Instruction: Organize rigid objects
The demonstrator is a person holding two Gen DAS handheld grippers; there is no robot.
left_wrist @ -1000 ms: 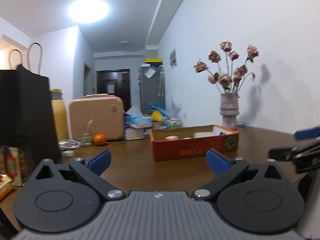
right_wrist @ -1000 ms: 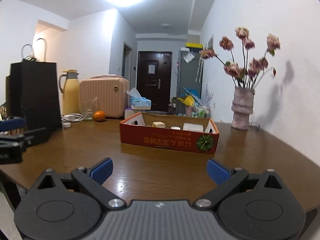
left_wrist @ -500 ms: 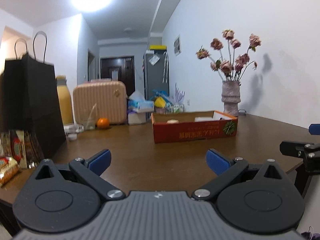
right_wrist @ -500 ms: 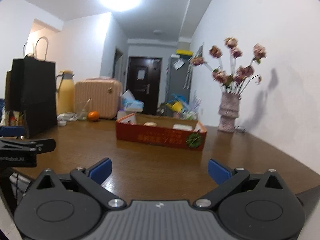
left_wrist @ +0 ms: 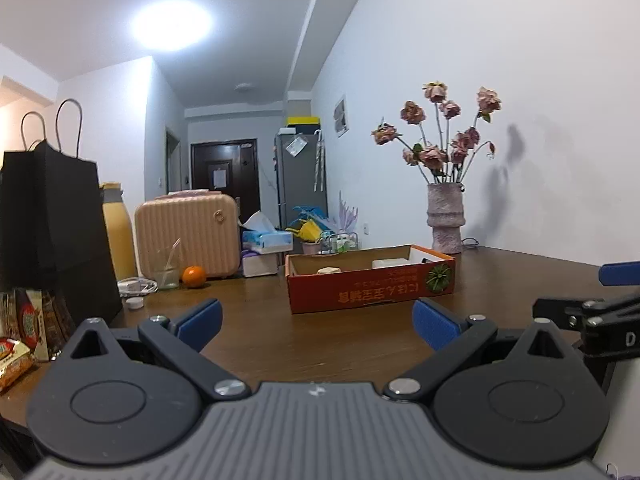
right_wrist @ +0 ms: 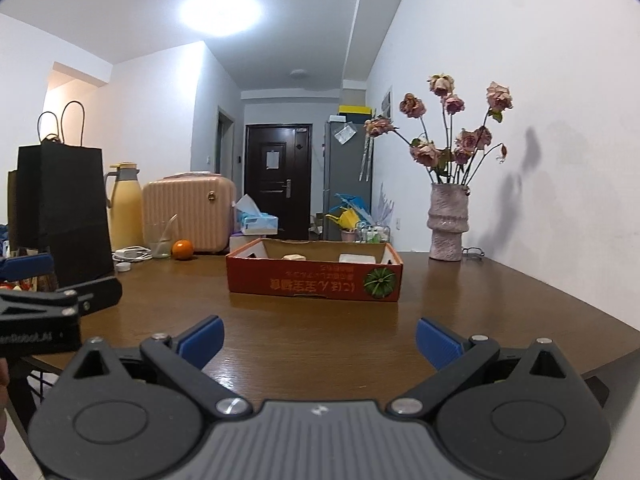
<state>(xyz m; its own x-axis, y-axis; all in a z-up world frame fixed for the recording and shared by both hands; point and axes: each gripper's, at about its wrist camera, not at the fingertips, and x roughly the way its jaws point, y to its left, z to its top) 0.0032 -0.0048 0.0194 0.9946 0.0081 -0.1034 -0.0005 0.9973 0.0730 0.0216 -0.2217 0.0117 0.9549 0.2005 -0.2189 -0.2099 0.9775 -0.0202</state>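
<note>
A shallow red cardboard box [left_wrist: 372,290] [right_wrist: 314,282] sits mid-table on the brown table [left_wrist: 320,340] [right_wrist: 320,340], holding a few pale objects I cannot identify. An orange [left_wrist: 194,276] [right_wrist: 182,249] lies at the back left beside a glass with a straw [left_wrist: 168,270]. My left gripper [left_wrist: 316,326] is open and empty at the near edge. My right gripper [right_wrist: 318,338] is open and empty, level with it. Each gripper shows at the side of the other's view.
A black paper bag [left_wrist: 52,232] [right_wrist: 64,208] stands at the left with snack packets [left_wrist: 24,332] at its foot. A yellow thermos [right_wrist: 126,210], a pink case [left_wrist: 188,232], a tissue box [left_wrist: 266,240], a white cable [left_wrist: 134,286] and a vase of dried roses [left_wrist: 444,220] [right_wrist: 446,224] line the back.
Both grippers drifted and tilted slightly, first back from the table, then closer again. Both stayed open and empty. Nothing on the table moved.
</note>
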